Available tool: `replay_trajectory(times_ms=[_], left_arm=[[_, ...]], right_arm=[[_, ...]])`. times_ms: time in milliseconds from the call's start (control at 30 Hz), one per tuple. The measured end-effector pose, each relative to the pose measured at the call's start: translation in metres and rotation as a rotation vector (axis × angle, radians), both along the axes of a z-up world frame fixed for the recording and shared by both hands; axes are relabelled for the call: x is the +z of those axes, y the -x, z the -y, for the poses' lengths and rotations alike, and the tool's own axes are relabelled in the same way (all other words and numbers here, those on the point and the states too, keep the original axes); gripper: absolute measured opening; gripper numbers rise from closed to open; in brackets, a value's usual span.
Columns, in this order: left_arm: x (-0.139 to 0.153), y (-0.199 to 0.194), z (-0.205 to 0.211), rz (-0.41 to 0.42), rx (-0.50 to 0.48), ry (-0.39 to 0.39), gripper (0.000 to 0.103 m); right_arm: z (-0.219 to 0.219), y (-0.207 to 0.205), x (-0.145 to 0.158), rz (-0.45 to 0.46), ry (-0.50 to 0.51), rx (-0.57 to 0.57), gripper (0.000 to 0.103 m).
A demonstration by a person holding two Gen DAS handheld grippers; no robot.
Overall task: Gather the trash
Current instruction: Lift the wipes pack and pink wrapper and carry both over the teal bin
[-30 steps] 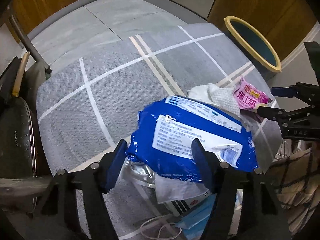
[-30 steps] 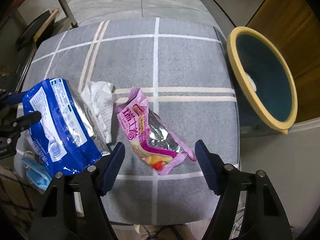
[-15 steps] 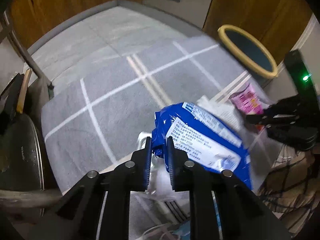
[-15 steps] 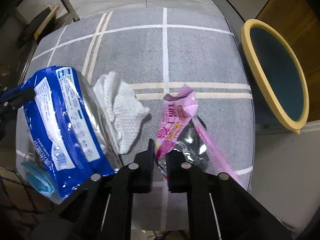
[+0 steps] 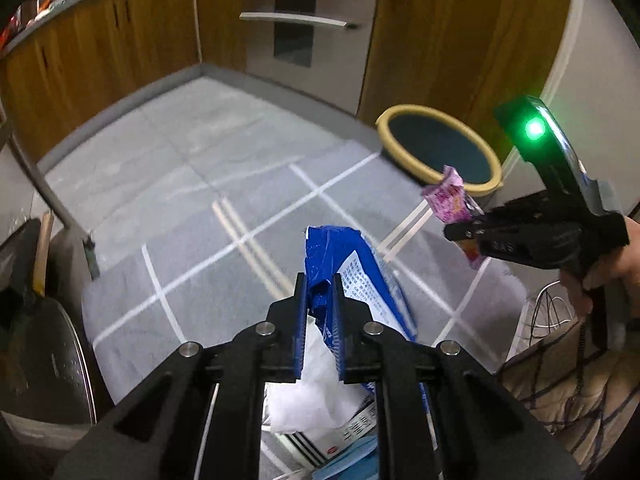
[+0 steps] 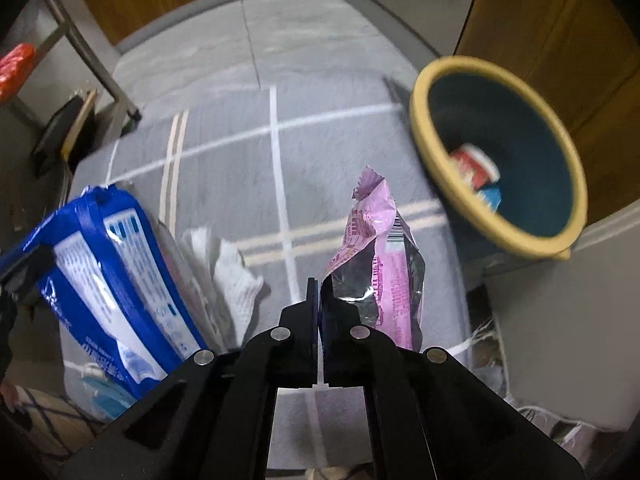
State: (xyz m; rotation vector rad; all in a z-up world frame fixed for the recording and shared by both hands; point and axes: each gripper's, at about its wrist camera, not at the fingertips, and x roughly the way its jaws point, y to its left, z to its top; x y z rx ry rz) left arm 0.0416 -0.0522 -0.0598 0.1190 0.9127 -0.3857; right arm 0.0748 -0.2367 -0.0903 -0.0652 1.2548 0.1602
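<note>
in the left wrist view, our left claw is closing on the top edge of the blue bag, and the pads already press on it. the bag hangs long-way down from the claw, over the near edge of the grey mat. a white tissue shows under the claw, but we cannot tell if it is caught too. the bin with the yellow rim sits past the far right corner of the mat. our right claw is off to the right, held by a hand, with the pink wrapper sticking up from it. the wrapper is just in front of the bin from here.

in the right wrist view, our right claw is squeezed shut on the bottom edge of the pink wrapper. the wrapper stands tall, its long side going up and away from the claw. the bin lies up and to the right of the claw, near it, with its mouth tipped toward us. a red and white thing is already inside. the blue bag is on the left, much farther from the bin, with a white tissue beside it.

we think the right hand is the nearer one, so the pink wrapper should go over the rim first, and the blue bag has to cross the mat after.
</note>
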Motion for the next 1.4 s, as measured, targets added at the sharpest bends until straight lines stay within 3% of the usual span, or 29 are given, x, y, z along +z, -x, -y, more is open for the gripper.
replay_trajectory(times_ms=[233, 633, 967, 1400], left_arm=[[0.026, 0.016, 0.02, 0.1, -0.077, -0.013, 0.01], [0.072, 0.021, 0.025, 0.248, -0.082, -0.005, 0.01], [0.097, -0.006, 0.036, 0.289, -0.088, -0.004, 0.01], [0.101, -0.054, 0.067, 0.274, -0.123, 0.019, 0.01]], right_arm=[[0.01, 0.0, 0.037, 0.128, -0.001, 0.014, 0.003], [0.031, -0.007, 0.068, 0.193, -0.063, -0.033, 0.002], [0.053, -0.014, 0.101, 0.297, -0.063, -0.05, 0.002], [0.087, -0.041, 0.104, 0.296, -0.09, -0.118, 0.002]])
